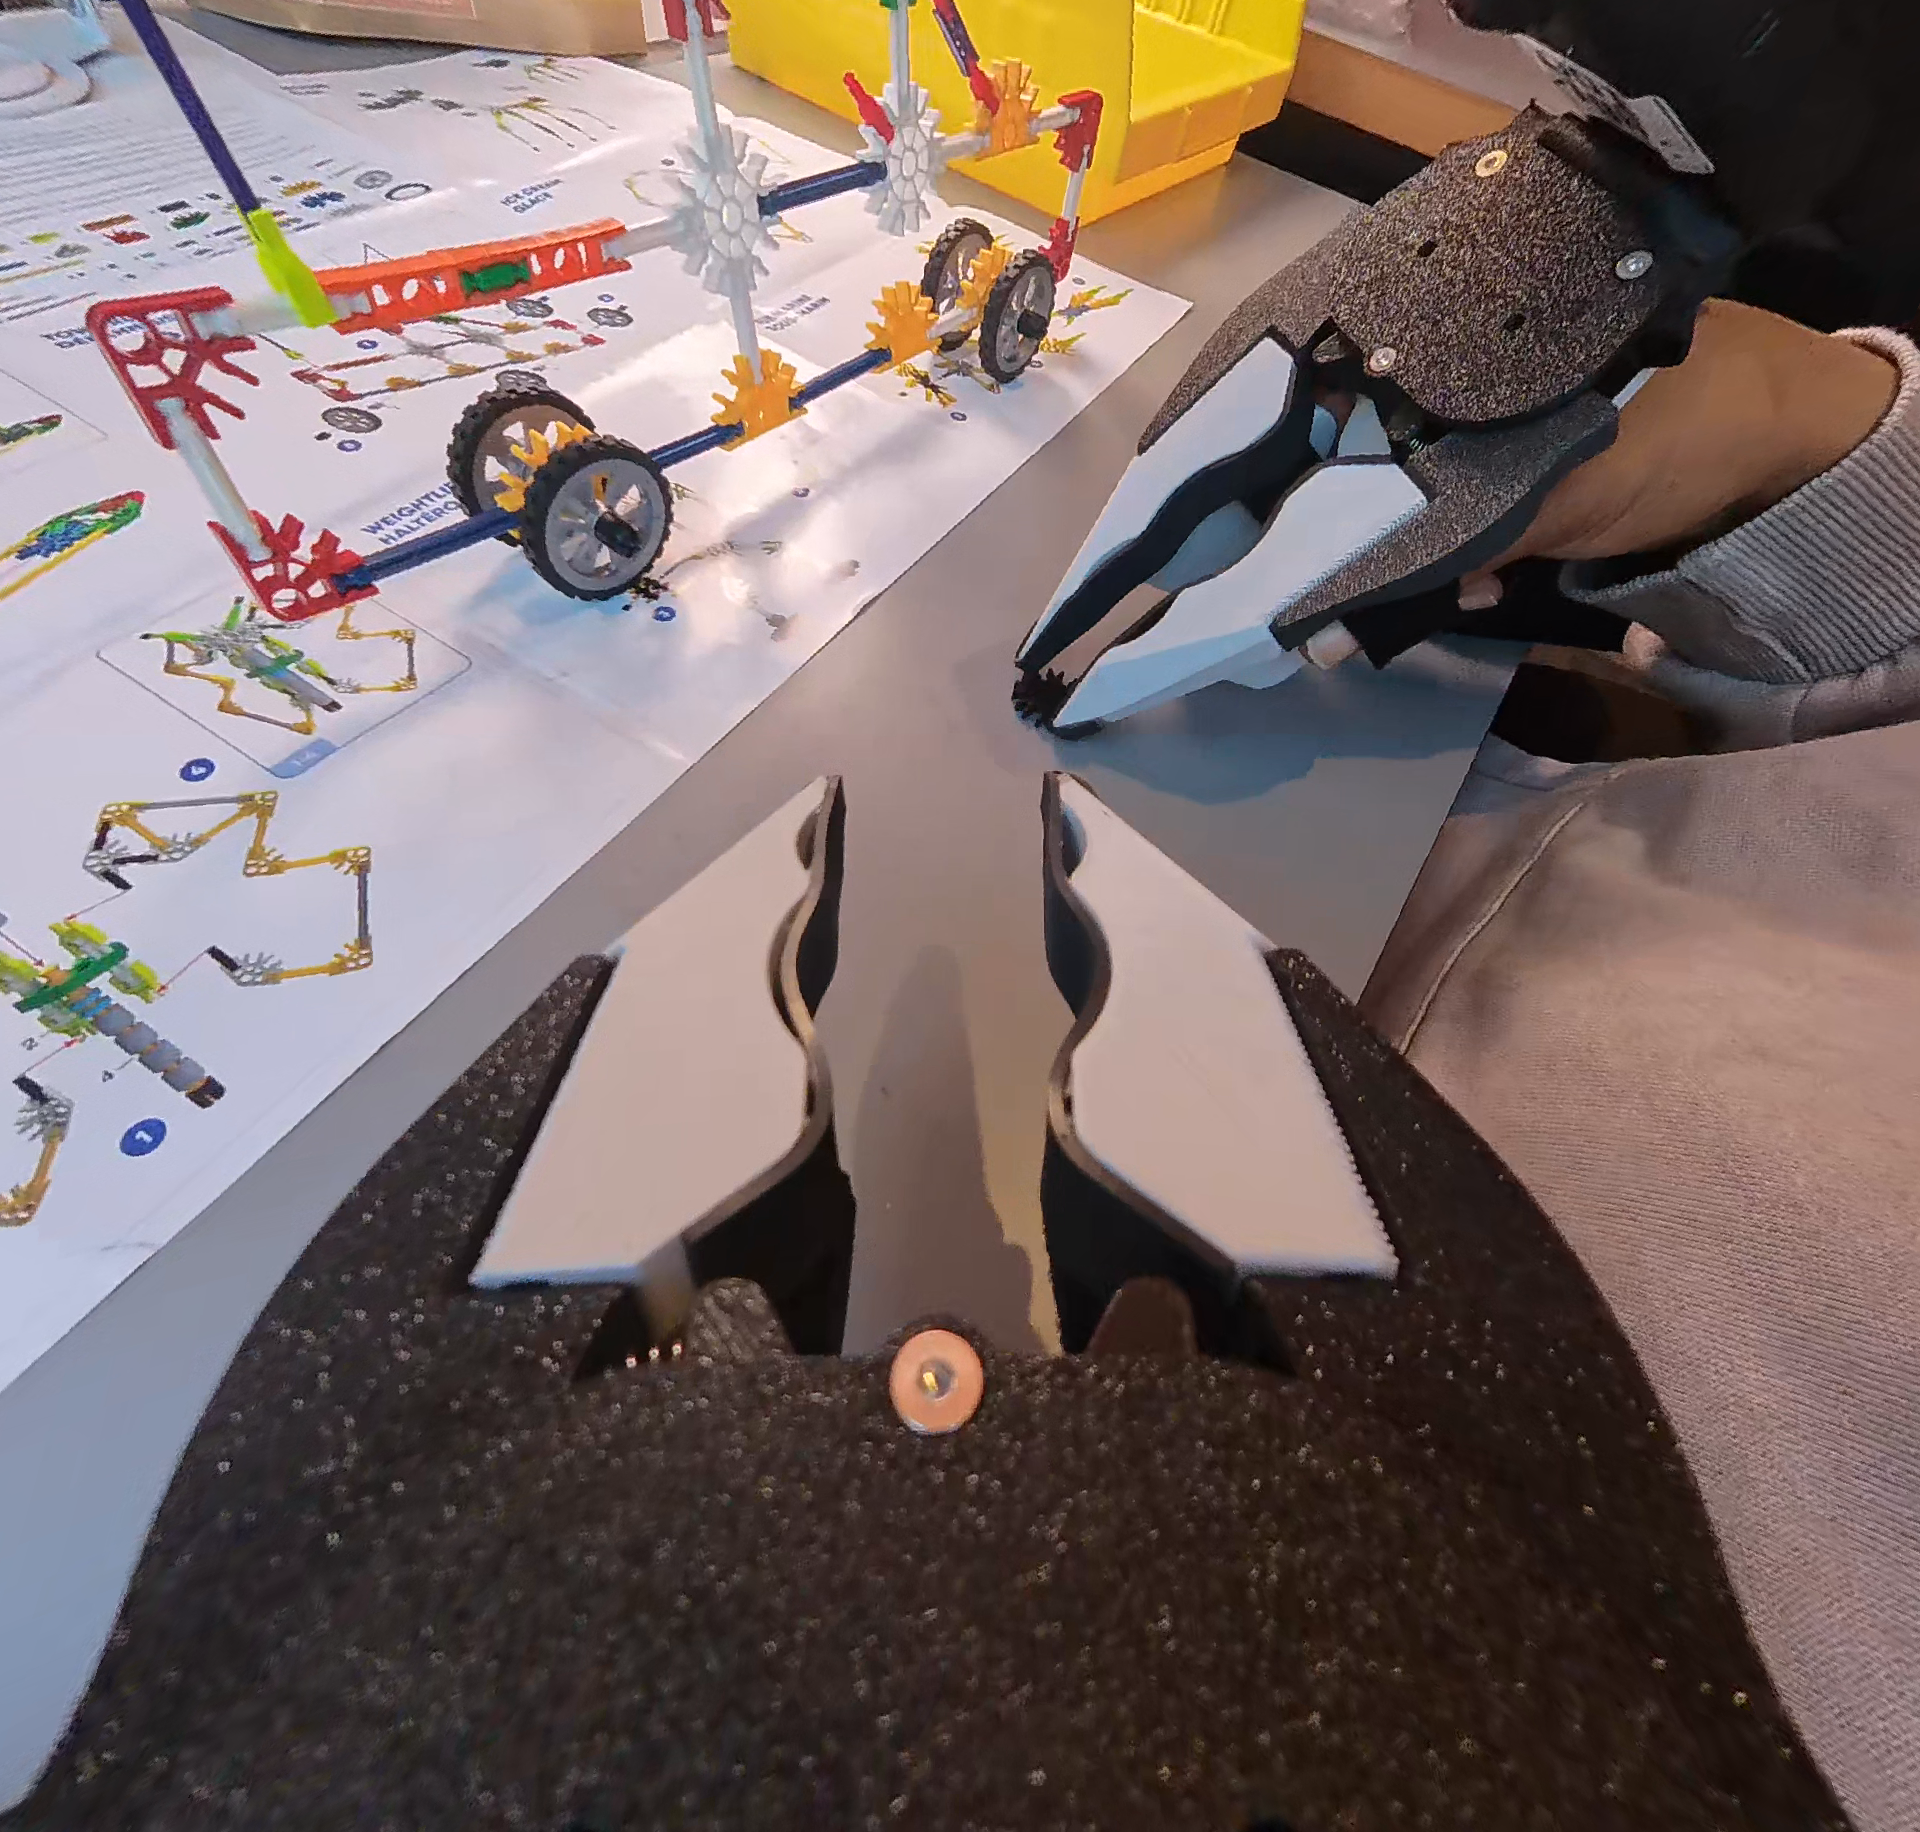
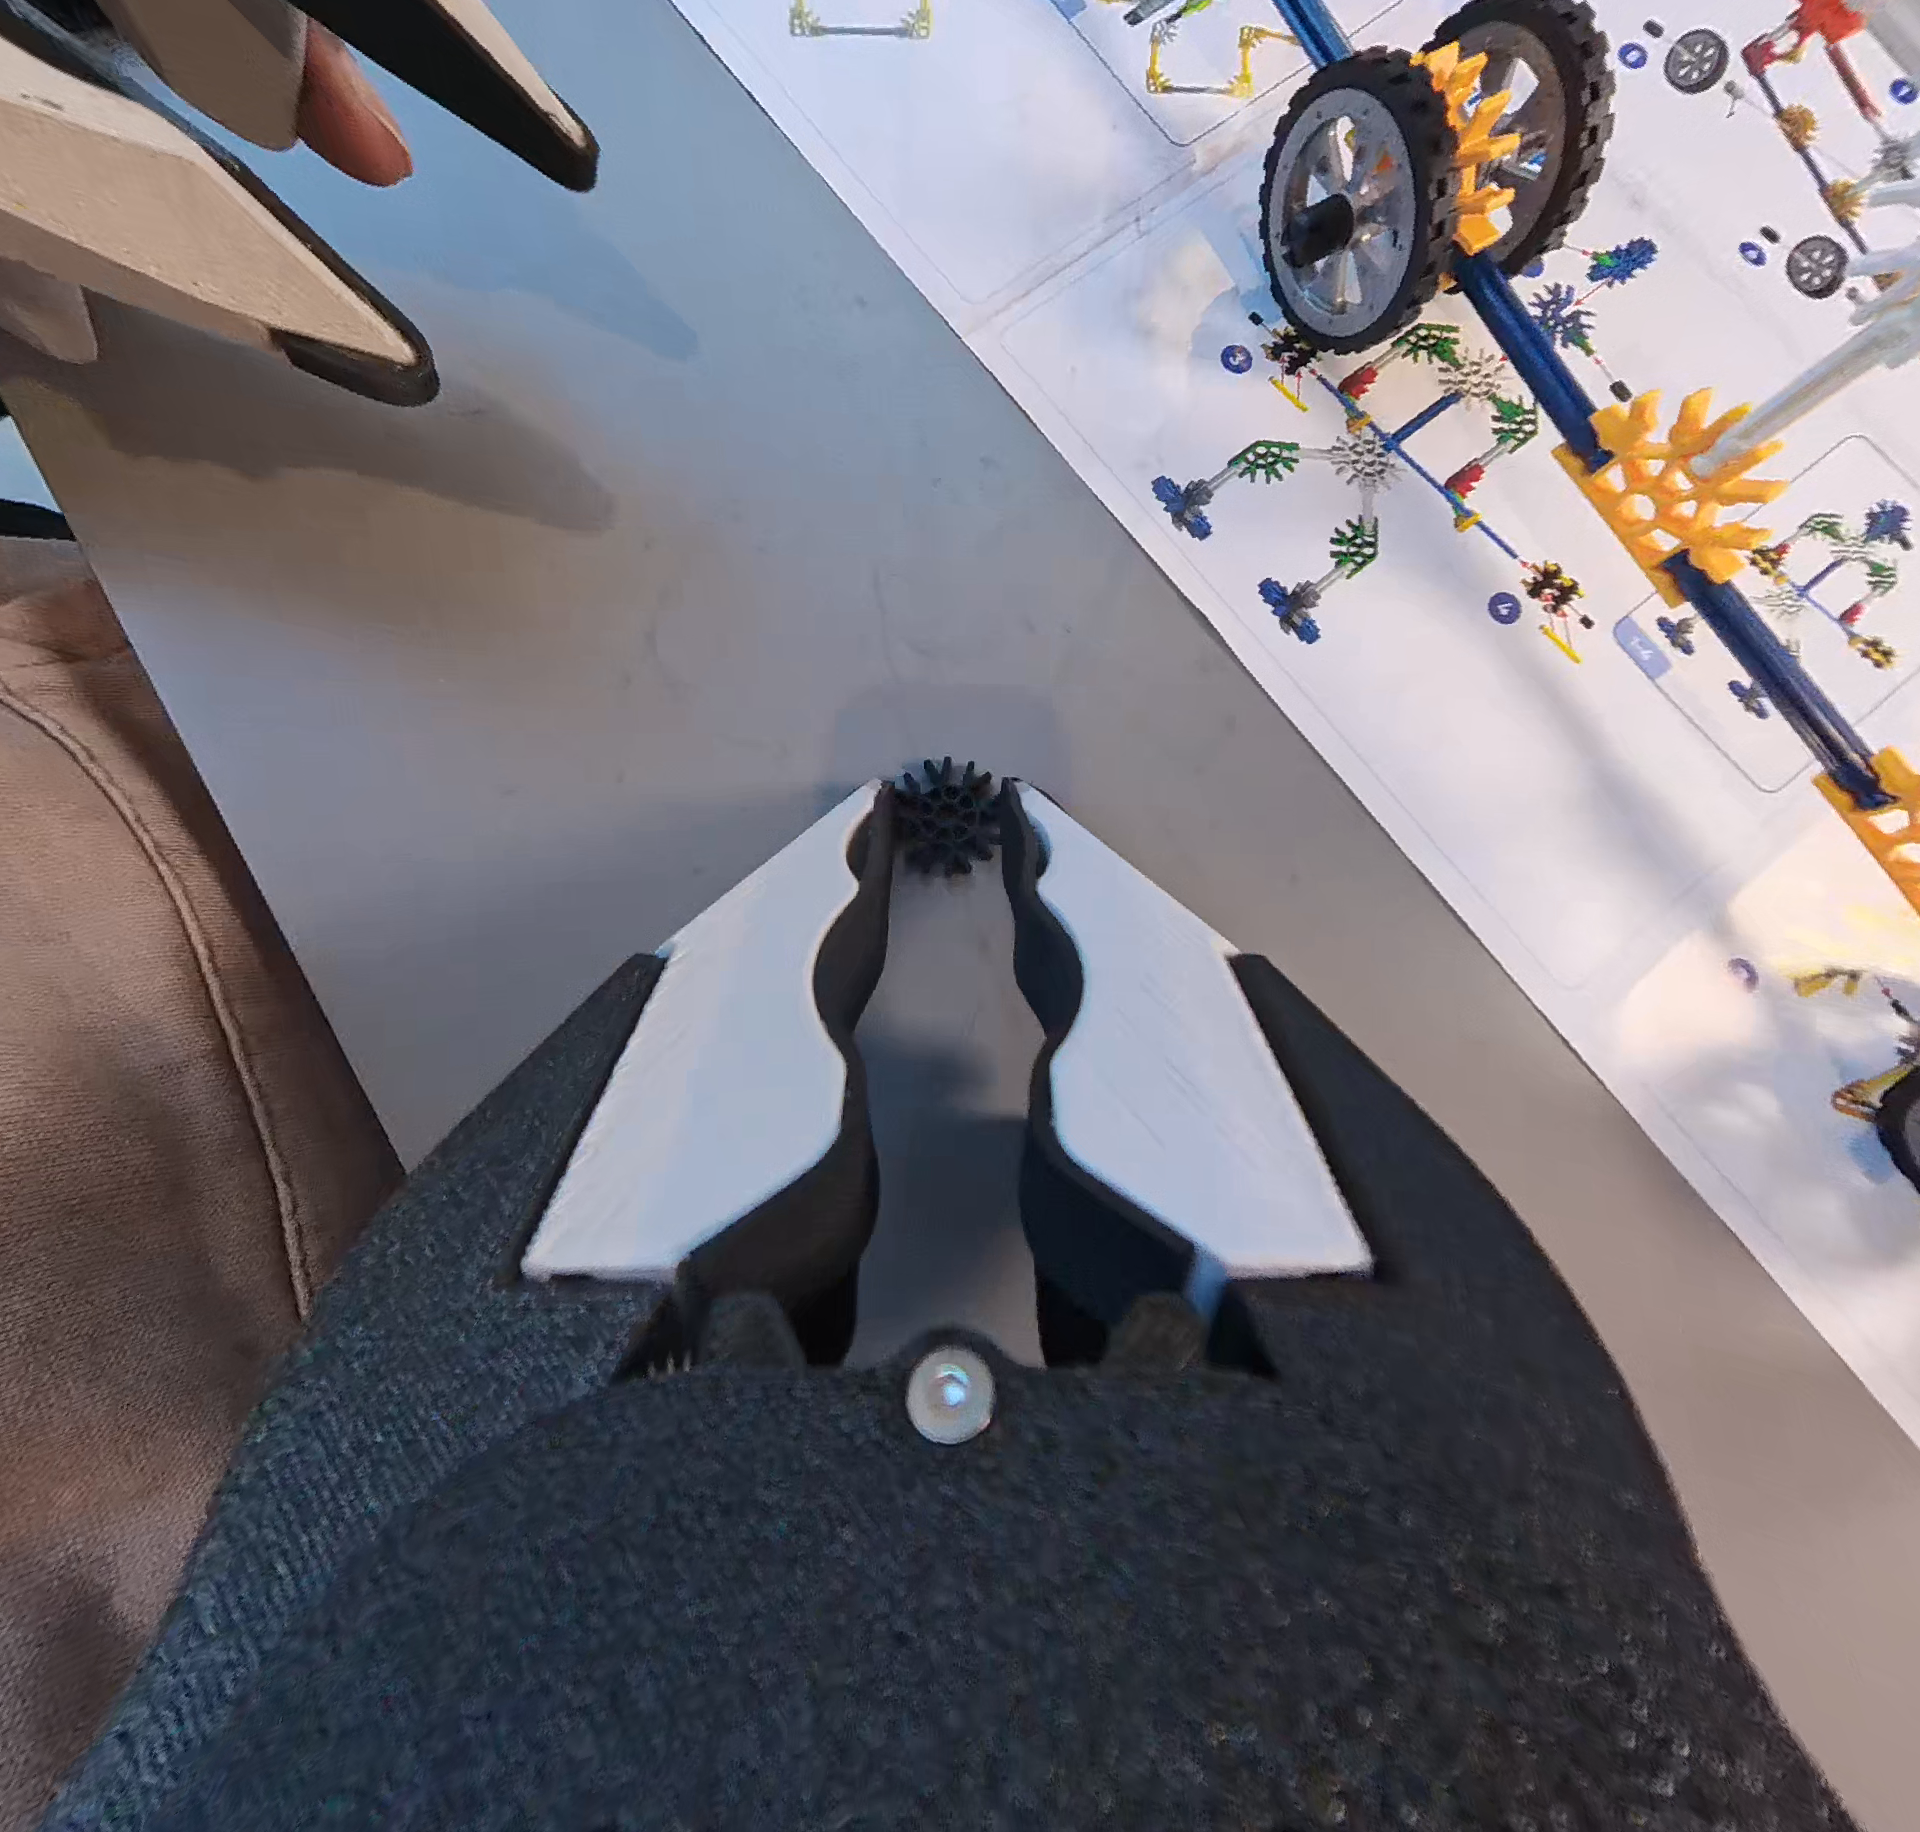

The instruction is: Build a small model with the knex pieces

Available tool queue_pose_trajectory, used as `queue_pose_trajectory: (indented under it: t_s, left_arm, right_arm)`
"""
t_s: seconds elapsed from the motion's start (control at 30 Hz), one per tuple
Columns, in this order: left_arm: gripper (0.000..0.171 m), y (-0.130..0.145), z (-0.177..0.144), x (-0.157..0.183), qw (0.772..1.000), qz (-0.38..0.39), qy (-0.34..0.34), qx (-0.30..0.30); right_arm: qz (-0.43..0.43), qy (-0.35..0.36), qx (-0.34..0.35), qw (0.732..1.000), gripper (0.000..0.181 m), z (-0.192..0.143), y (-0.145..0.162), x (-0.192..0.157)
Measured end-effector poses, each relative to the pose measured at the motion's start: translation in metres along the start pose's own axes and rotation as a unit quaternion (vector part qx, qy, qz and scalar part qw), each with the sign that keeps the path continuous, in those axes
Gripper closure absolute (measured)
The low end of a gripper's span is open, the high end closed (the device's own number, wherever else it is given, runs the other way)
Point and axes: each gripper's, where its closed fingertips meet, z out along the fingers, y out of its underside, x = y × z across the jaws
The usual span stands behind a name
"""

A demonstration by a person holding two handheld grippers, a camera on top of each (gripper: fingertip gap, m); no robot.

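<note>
Jaws: right gripper [image 2: 948, 814] clamped on small black connector [image 2: 945, 818] at tip only, near the surface's [image 2: 644, 639] near edge; could pop out. Left gripper [image 1: 940, 795] apart, empty.

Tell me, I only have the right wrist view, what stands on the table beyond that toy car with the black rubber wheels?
Observer: A yellow plastic bin stands behind the rod-and-connector toy car.
Operator: Is the left hand-held gripper holding anything?
Observer: No, the left hand-held gripper is open and empty over the bare grey table.
Operator: Does my small black spiky connector touch the table?
Observer: Yes. In the left view the right hand-held gripper tilts steeply down, and the small black spiky connector in its tips rests on the table.
</note>
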Motion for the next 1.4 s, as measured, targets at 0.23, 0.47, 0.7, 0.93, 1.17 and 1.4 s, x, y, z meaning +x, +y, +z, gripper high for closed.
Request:
queue_pose_trajectory:
  t_s: [0.23, 0.47, 0.7, 0.93, 1.17, 1.4]
  left_arm:
    - [0.135, -0.002, 0.007, 0.007, 1.0, 0.023, 0.005, -0.009]
    - [0.132, -0.016, 0.041, -0.025, 0.993, 0.097, -0.043, -0.054]
    - [0.14, -0.068, 0.076, 0.002, 0.98, -0.1, 0.166, 0.047]
    - [0.141, -0.093, 0.09, -0.008, 0.886, -0.343, 0.295, 0.097]
    - [0.141, -0.069, 0.088, -0.014, 0.93, -0.278, 0.237, 0.054]
    - [0.134, -0.072, 0.081, 0.028, 0.908, -0.251, 0.331, 0.053]
  right_arm:
    - [-0.011, 0.094, 0.075, 0.993, 0.164, -0.035, -0.017, 0.037]
    - [-0.06, 0.233, 0.101, 0.965, 0.163, -0.083, -0.05, 0.104]
    - [-0.16, 0.227, 0.131, 0.952, 0.167, -0.069, -0.072, 0.082]
    - [-0.189, 0.18, 0.192, 0.946, 0.169, -0.068, -0.082, 0.046]
    - [-0.103, 0.116, 0.219, 0.963, 0.165, -0.07, -0.062, 0.049]
    - [0.031, 0.001, 0.318, 0.948, 0.164, -0.086, -0.078, 0.039]
